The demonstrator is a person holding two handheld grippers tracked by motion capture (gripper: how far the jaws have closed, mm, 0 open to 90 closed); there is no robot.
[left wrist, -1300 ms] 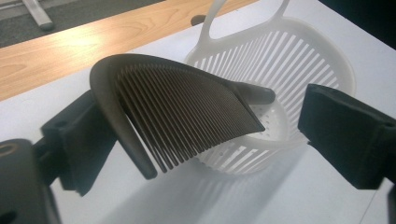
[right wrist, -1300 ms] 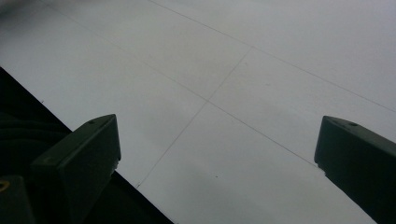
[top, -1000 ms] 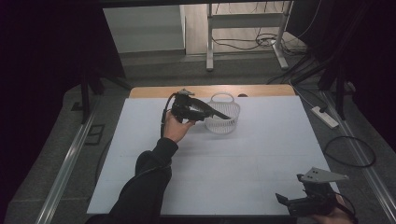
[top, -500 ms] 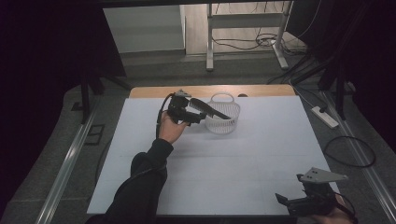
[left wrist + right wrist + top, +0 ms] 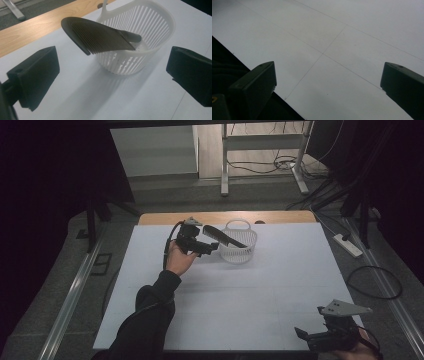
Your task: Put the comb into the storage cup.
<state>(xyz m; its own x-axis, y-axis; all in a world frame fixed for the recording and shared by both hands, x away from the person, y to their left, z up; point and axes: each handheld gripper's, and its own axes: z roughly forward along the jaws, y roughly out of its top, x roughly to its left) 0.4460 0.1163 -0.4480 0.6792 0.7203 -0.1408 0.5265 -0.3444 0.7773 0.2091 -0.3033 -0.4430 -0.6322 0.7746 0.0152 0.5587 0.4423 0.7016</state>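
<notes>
A black comb leans in a white slotted basket. Its handle is down inside and its toothed end sticks out over the near rim. My left gripper is open, a short way back from the comb, with nothing between its jaws. In the high view the left gripper is just left of the basket, and the comb lies across the rim. My right gripper is open and empty at the table's near right corner. In its own view the right gripper hangs over bare white tabletop.
The basket stands at the back middle of a white sheet, with a strip of wooden tabletop behind it. A power strip and cables lie on the floor to the right. Metal frame legs stand beyond the table.
My left gripper has drawn back a little to the left, away from the basket. The comb stays leaning on the rim. The right gripper has not moved.
</notes>
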